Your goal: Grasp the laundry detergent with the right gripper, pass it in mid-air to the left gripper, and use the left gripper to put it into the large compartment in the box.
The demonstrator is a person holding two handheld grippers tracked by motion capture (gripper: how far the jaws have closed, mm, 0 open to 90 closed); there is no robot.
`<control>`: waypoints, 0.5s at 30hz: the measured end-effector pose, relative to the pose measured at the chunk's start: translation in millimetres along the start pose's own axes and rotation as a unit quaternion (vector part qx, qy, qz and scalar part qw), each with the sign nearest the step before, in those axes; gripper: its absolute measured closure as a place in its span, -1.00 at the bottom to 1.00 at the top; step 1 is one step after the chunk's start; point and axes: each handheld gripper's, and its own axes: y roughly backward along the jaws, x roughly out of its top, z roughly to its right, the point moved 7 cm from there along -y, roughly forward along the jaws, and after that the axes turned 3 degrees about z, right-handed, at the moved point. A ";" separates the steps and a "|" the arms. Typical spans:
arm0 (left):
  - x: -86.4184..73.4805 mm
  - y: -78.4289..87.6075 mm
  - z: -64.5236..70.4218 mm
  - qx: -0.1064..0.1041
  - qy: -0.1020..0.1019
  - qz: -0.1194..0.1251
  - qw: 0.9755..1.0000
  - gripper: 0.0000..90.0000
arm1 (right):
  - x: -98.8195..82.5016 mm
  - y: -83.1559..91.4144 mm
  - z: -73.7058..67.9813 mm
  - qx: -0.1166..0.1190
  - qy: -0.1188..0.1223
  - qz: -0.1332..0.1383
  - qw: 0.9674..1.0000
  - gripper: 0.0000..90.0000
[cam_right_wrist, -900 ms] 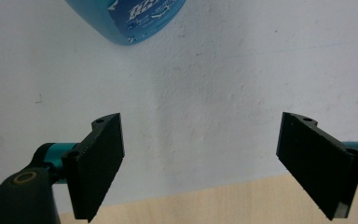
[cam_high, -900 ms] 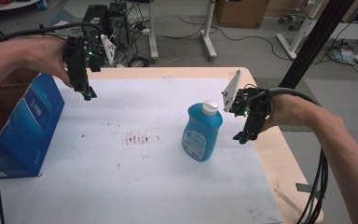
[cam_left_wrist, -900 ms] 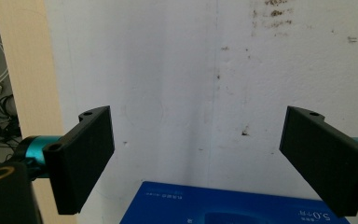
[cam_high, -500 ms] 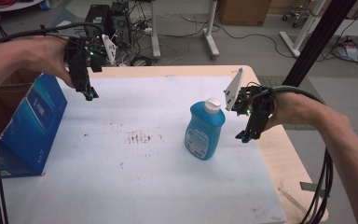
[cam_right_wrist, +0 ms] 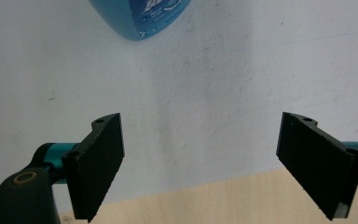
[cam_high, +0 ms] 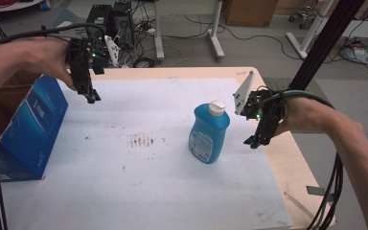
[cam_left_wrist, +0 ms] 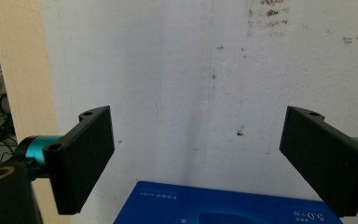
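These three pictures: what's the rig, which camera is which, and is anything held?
There is no robot arm: a person holds a two-jaw gripper in each hand over a table with a white cover. The high view looks down from the person's side. It shows the left gripper by a blue box and the right gripper beside an upright blue bottle with a white cap. The other two pictures come from cameras riding on each gripper, looking along its black jaws. Both pairs of jaws stand wide apart with nothing between them, so nothing is held.

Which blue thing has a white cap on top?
The blue bottle standing upright mid-table, nearest the right gripper. The other blue thing is a blue box at the table's left edge, with no cap.
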 end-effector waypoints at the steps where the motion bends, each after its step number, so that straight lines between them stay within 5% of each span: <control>1: -0.3 -0.3 0.0 -0.001 0.001 0.000 1.000 -0.78 | 0.4 1.5 -1.8 0.004 -0.008 0.004 1.000 -0.69; 8: -2.8 -1.6 0.0 -0.002 0.009 0.002 1.000 -0.78 | 6.0 12.4 -14.3 -0.007 -0.065 0.059 0.996 -0.69; 10: -2.5 -2.6 0.5 -0.002 0.008 0.007 1.000 -0.78 | 6.1 14.5 -22.0 -0.015 -0.098 0.078 0.992 -0.69; 15: -0.9 -1.8 0.2 -0.003 0.013 0.013 1.000 -0.78 | 11.1 11.8 -38.3 -0.015 -0.133 0.116 0.984 -0.69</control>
